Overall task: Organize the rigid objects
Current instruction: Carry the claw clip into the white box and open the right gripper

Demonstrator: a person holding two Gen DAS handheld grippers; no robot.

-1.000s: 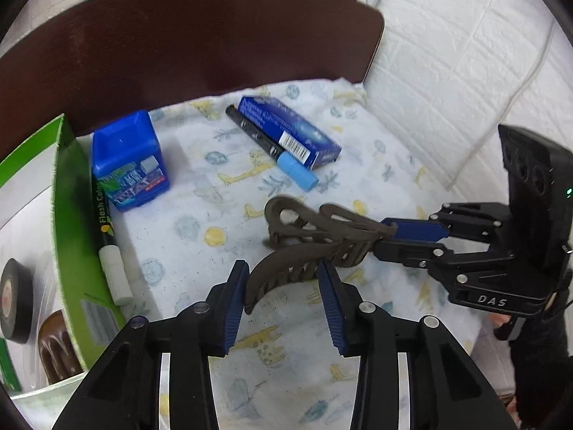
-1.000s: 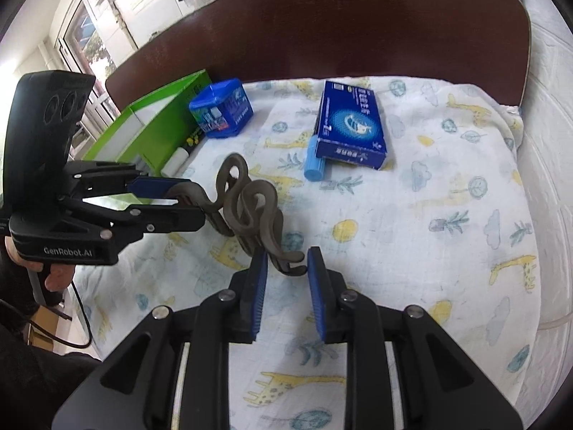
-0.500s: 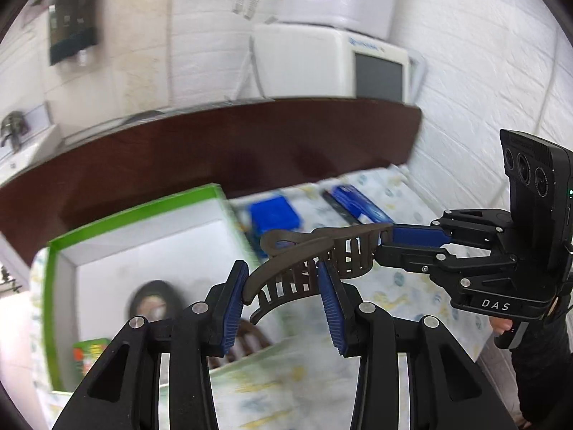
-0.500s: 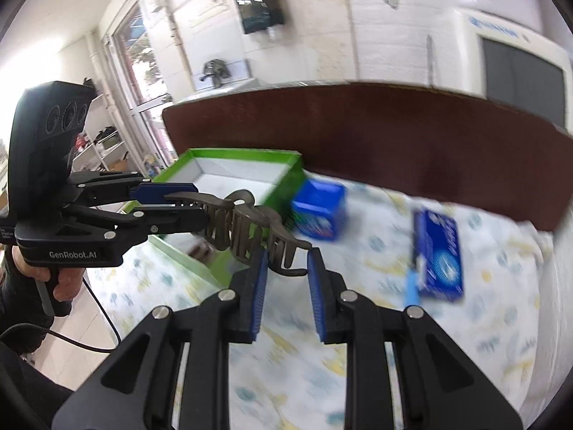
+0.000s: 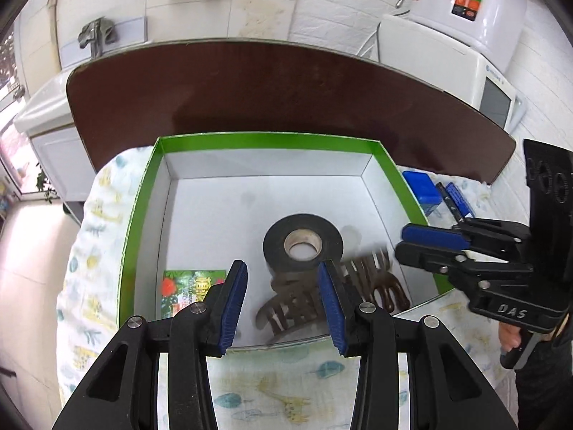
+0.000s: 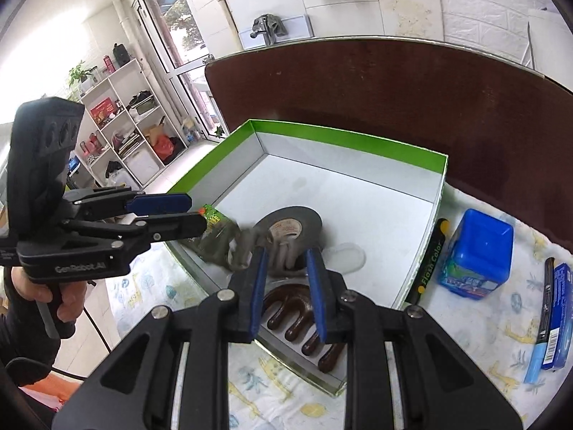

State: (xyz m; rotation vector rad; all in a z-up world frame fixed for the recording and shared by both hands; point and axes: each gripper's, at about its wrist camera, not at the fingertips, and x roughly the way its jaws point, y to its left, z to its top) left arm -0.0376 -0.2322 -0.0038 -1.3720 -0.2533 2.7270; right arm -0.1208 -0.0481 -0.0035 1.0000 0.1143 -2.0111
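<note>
A grey-brown hair claw (image 5: 293, 310) (image 6: 247, 245) shows as a blur low inside the green box (image 5: 265, 138) (image 6: 343, 138), free of both grippers. My left gripper (image 5: 283, 268) (image 6: 197, 211) hangs over the box's near edge, its pads apart and pressing on nothing. From the right, my right gripper (image 6: 286, 252) (image 5: 400, 240) reaches over the box with a narrow gap between its pads and nothing in its grip. In the box lie a black tape roll (image 5: 275, 247) (image 6: 304, 215), a glossy brown hair claw (image 5: 386, 286) (image 6: 293, 308) and a green card (image 5: 189, 286).
Right of the box on the printed sheet lie a black marker (image 6: 431, 258), a blue tub (image 6: 480, 254), a blue carton (image 6: 560, 311) and a blue-capped marker (image 6: 540, 333). A dark brown headboard (image 5: 286, 89) rises behind. A person's hand (image 6: 68, 304) holds the left gripper's handle.
Both grippers carried the grey-brown hair claw left from over the sheet to over the green box. The claw has left their pads and dropped into the box.
</note>
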